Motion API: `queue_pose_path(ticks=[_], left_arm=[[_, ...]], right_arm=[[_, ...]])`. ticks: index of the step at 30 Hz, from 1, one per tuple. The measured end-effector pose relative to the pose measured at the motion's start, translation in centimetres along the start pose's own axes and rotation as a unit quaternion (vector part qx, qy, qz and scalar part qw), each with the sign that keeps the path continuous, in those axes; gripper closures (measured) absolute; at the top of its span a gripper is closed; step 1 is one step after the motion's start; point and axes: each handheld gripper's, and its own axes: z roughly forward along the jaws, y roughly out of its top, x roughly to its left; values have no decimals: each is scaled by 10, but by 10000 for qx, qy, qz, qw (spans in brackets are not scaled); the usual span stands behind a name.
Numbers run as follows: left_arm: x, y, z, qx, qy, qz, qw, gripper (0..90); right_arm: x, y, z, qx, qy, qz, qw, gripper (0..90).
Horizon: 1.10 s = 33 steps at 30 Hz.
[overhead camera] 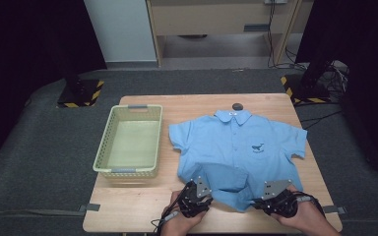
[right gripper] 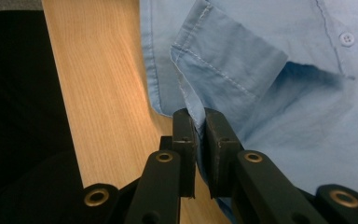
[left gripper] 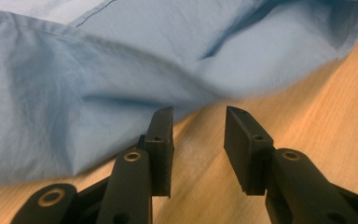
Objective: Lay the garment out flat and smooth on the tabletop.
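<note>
A light blue short-sleeved shirt (overhead camera: 238,147) lies front-up on the wooden table (overhead camera: 142,196), collar away from me, with its lower left hem folded up. At the near left my left gripper (overhead camera: 200,199) stands open just short of the shirt's hem (left gripper: 121,93); bare wood lies between its jaws. My right gripper (overhead camera: 268,199) sits at the shirt's lower right corner. There its jaws are shut on a folded edge of the blue shirt (right gripper: 223,65), which rises from between them.
A pale green plastic basket (overhead camera: 128,142) stands on the left half of the table. A small dark round object (overhead camera: 237,106) lies beyond the collar. Dark floor surrounds the table, and stands with striped bases sit behind it.
</note>
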Motion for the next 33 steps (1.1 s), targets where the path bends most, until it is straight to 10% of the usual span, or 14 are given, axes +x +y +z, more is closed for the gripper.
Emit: queue_pose_path(ticks=[17, 23, 33], left_arm=[[7, -2, -14, -329, 223, -391, 9984, 525], [10, -1, -19, -414, 321, -487, 9974, 485], [21, 12, -38, -818, 255, -674, 9940, 458]], right_arm=[[17, -6, -7, 181, 9, -84, 9998, 738], [15, -6, -19, -72, 4, 89, 9999, 625], [-2, -11, -36, -386, -96, 368, 9985, 680]])
